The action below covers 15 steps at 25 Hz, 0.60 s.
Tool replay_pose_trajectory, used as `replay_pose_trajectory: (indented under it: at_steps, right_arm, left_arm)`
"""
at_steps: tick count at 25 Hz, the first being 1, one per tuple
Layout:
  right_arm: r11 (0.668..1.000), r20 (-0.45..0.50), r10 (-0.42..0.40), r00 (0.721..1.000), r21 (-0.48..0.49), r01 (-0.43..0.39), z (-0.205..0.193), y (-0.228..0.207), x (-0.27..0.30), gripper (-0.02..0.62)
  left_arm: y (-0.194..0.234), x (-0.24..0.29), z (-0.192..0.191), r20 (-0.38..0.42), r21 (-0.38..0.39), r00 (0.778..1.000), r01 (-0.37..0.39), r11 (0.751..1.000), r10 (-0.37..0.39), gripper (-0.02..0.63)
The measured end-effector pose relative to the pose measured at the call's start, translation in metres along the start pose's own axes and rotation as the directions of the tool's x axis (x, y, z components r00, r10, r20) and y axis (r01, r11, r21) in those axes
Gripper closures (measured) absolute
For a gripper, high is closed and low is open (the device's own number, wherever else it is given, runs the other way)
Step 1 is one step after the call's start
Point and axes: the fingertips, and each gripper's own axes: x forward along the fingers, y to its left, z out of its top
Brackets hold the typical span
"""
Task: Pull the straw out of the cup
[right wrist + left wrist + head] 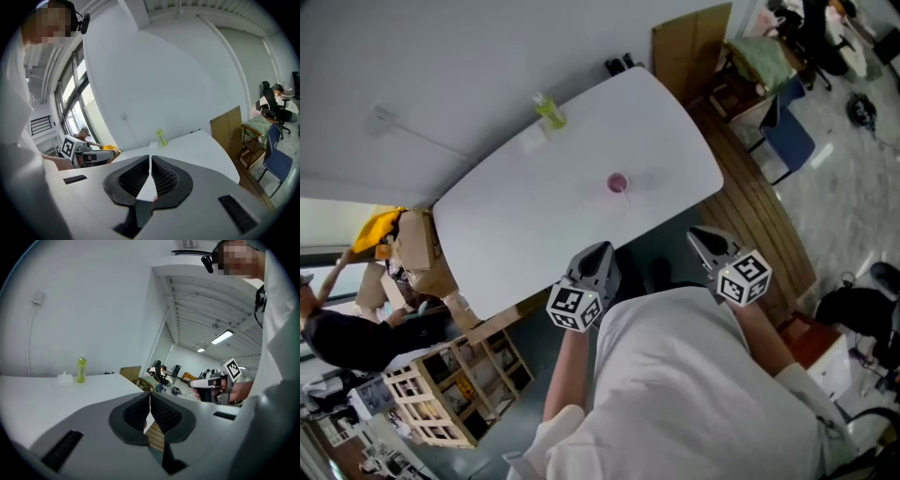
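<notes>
A small pink cup (617,183) stands near the middle of the white table (516,225); its straw is too small to make out. My left gripper (602,249) hangs short of the table's near edge, below and left of the cup. Its jaws are shut with nothing between them (150,405). My right gripper (700,232) is off the table's near right corner, also shut and empty (150,169). Each gripper shows in the other's view: the right gripper (213,383), the left gripper (89,155). The cup is hidden in the left gripper view.
A green bottle (550,112) and a white tissue pack (65,379) stand at the table's far edge by the wall. Cardboard boxes (417,248) sit off the left end. A brown board (689,47) and a blue chair (787,136) stand off the right end.
</notes>
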Motion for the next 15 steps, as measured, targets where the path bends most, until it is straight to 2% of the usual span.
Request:
replay_pose_trajectory:
  at_steps: [3, 10, 12, 15]
  right_arm:
    - [0.999, 0.005, -0.044, 0.999, 0.023, 0.044, 0.003, 0.001, 0.003, 0.555]
    - [0.989, 0.019, -0.139, 0.990, 0.057, 0.137, 0.008, -0.001, 0.012, 0.555]
    - [0.984, 0.017, -0.165, 0.986, 0.068, 0.163, 0.007, -0.002, 0.009, 0.555]
    - [0.974, 0.014, -0.210, 0.978, 0.086, 0.208, 0.002, -0.003, 0.004, 0.555]
  left_arm:
    - [0.009, 0.012, -0.003, -0.047, 0.068, 0.998, 0.039, 0.997, -0.036, 0.593]
    - [0.033, 0.041, -0.012, -0.132, 0.167, 0.985, 0.132, 0.977, -0.111, 0.565]
    - [0.039, 0.051, -0.015, -0.145, 0.228, 0.984, 0.139, 0.964, -0.107, 0.563]
    - [0.043, 0.069, -0.024, -0.181, 0.331, 0.977, 0.167, 0.929, -0.111, 0.553]
